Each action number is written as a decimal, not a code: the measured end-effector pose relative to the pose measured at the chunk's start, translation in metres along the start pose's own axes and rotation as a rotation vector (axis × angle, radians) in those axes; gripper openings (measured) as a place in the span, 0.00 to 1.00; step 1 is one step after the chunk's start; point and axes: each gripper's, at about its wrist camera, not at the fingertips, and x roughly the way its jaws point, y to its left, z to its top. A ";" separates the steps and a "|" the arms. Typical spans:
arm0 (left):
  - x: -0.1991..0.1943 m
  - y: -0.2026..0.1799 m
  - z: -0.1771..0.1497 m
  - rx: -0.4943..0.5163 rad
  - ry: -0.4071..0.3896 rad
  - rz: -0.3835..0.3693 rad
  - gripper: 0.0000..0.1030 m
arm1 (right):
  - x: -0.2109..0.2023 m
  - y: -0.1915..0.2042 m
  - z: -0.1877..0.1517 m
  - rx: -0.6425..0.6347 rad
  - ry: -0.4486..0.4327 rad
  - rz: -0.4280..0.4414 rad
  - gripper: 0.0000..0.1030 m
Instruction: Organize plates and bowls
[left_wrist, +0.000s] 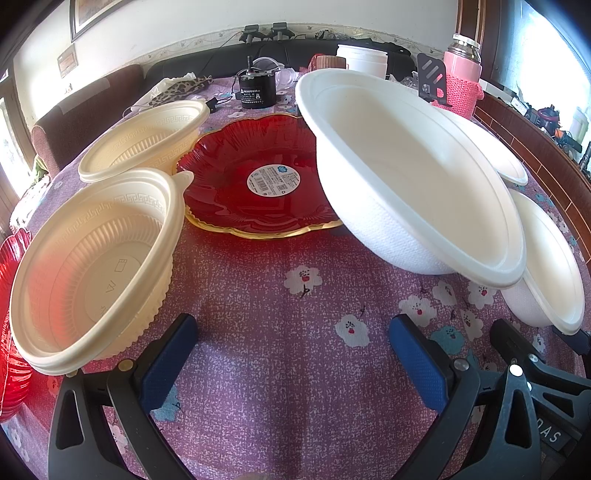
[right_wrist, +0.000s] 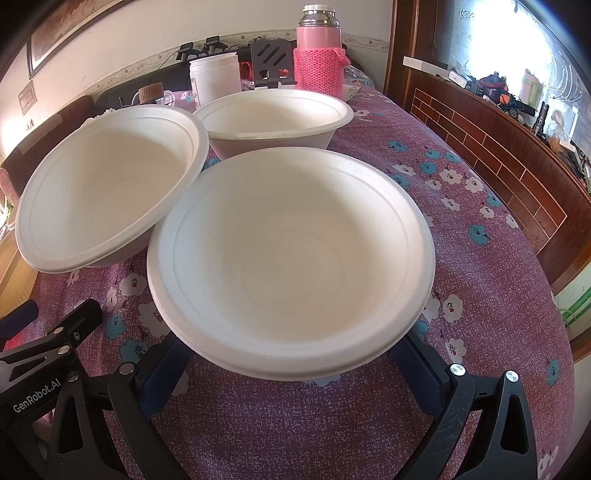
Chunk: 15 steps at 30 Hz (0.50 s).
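Note:
Three white bowls stand on the purple flowered tablecloth. In the right wrist view the nearest white bowl (right_wrist: 291, 258) sits between my right gripper's (right_wrist: 291, 363) spread blue fingers, whose tips are hidden under its rim. A second white bowl (right_wrist: 110, 188) is to its left and a third (right_wrist: 273, 118) behind. In the left wrist view my left gripper (left_wrist: 291, 347) is open and empty over bare cloth. Ahead lie a red glass plate (left_wrist: 258, 177), two cream ribbed bowls (left_wrist: 92, 266) (left_wrist: 144, 140) at left, and the large white bowl (left_wrist: 410, 177) at right.
A pink thermos (right_wrist: 319, 48), a white jar (right_wrist: 214, 77) and a black phone stand (right_wrist: 271, 55) stand at the table's far side. A black motor (left_wrist: 255, 90) sits behind the red plate. Another red dish (left_wrist: 11, 314) shows at the left edge. A wooden cabinet (right_wrist: 517, 166) runs along the right.

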 end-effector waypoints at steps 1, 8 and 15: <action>-0.001 0.000 0.000 0.011 0.007 -0.006 1.00 | 0.000 0.000 0.000 0.001 0.000 0.001 0.99; -0.022 0.019 -0.028 0.047 0.023 -0.036 1.00 | 0.001 0.001 0.001 0.000 0.000 -0.001 0.99; -0.019 0.026 -0.026 0.064 0.040 -0.046 1.00 | 0.001 0.001 0.001 0.000 -0.001 -0.001 0.99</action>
